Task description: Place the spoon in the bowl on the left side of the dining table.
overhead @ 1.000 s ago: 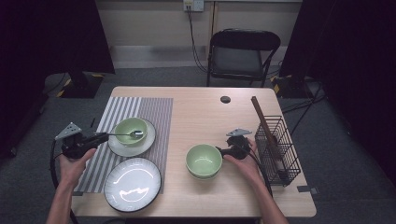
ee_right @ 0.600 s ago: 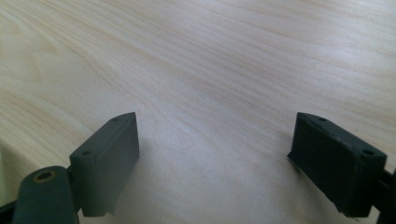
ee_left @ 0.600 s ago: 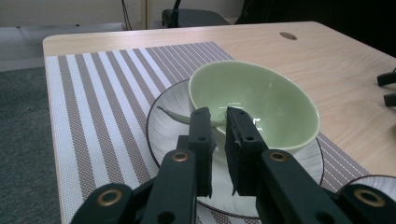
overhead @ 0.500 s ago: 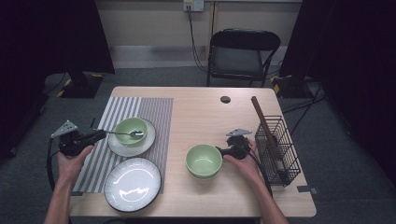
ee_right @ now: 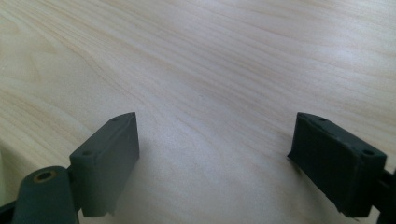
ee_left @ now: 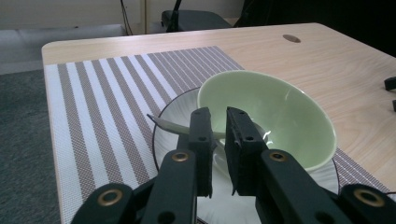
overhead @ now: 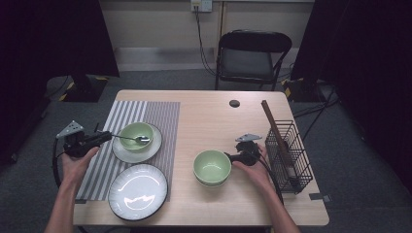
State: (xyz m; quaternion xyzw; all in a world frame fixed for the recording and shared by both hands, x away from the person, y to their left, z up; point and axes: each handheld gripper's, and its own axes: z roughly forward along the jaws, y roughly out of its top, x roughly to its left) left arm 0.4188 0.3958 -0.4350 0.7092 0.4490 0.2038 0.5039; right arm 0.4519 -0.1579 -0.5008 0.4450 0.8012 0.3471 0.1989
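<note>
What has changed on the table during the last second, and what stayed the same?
The left gripper has drawn back toward the table's left edge, shut on the spoon handle; the spoon's head still lies in the small green bowl on its plate. The right gripper stays open beside the larger green bowl. The white plate, striped placemat and wire rack have not moved.

A black folding chair (overhead: 252, 56) stands at the top centre, just beyond the far edge of the light wooden table (overhead: 214, 121). Above it, a wall outlet (overhead: 201, 5) drops dark cables (overhead: 200, 39) to the grey carpet (overhead: 29, 145). Black curtains (overhead: 48, 39) fill the upper left and right. A small dark grommet (overhead: 234, 103) sits in the tabletop near its far edge.
</note>
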